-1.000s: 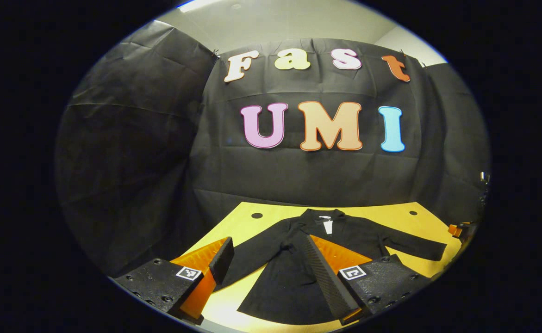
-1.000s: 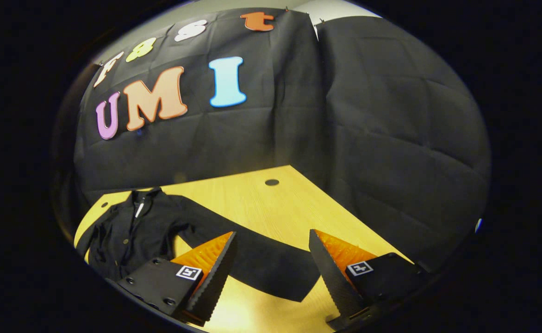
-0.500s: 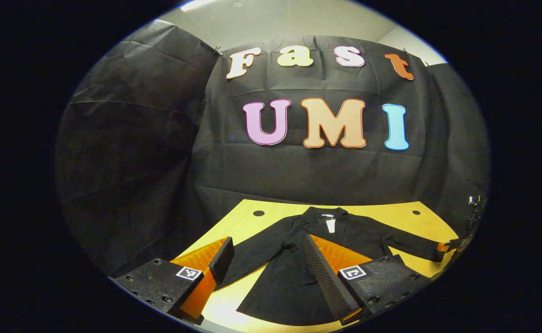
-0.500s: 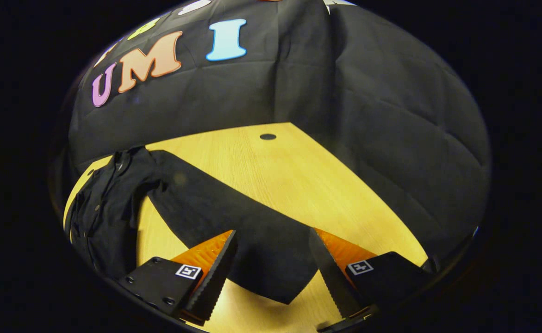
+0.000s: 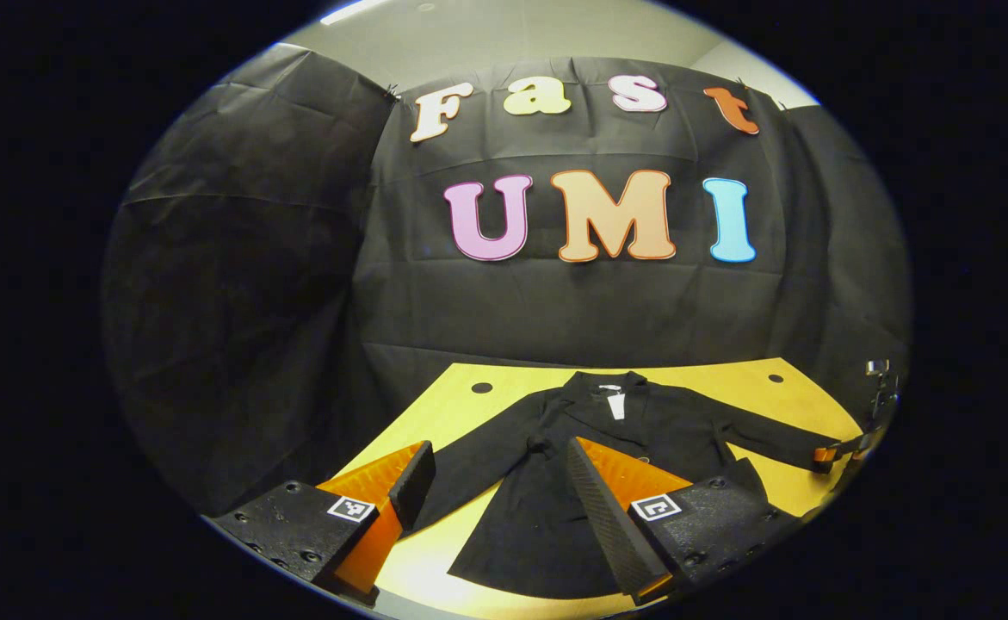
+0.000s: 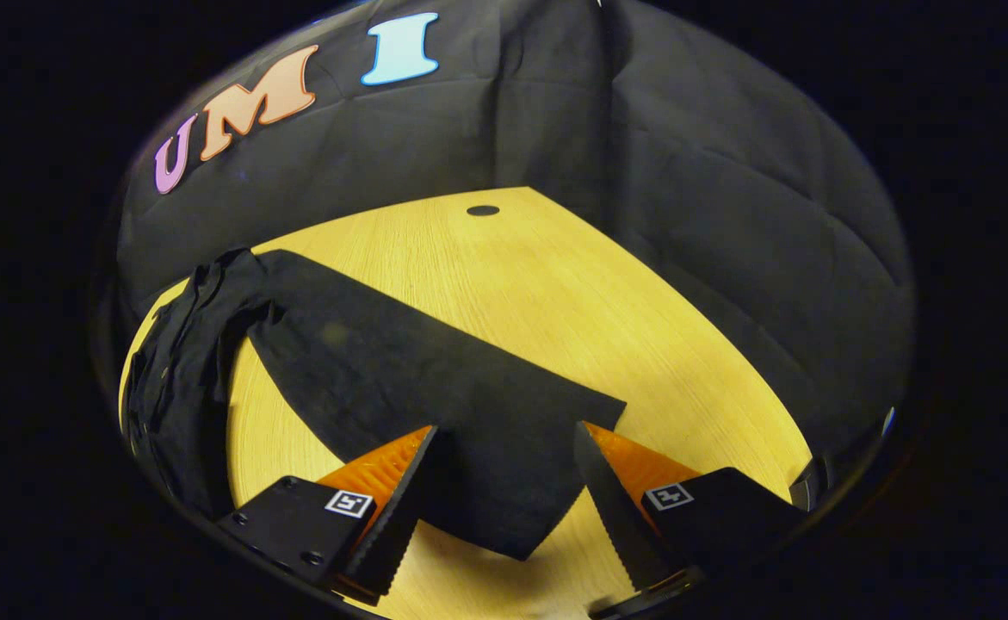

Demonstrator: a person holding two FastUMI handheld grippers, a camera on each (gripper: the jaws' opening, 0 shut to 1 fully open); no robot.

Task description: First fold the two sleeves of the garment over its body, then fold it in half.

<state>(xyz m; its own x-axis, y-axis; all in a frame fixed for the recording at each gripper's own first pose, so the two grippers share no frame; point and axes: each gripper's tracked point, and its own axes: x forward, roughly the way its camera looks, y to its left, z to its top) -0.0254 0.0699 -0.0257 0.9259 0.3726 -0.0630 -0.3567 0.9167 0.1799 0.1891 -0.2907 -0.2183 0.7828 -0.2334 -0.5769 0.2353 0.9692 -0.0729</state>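
In the left gripper view, the black garment (image 5: 590, 465) lies spread flat on the yellow table (image 5: 452, 413), collar toward the booth wall; the left gripper (image 5: 495, 491) hangs over its near side, fingers wide apart and holding nothing. In the right gripper view, the right gripper (image 6: 504, 482) sits low with fingers spread wide either side of the sleeve (image 6: 435, 379) cuff, not pinching it. The first sleeve fold looks about to begin; next, those fingers must close on the cuff

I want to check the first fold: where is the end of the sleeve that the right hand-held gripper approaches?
In the right gripper view, the cuff end of the black fabric sleeve lies flat on the yellow wooden table, between the open fingers of the right hand-held gripper.
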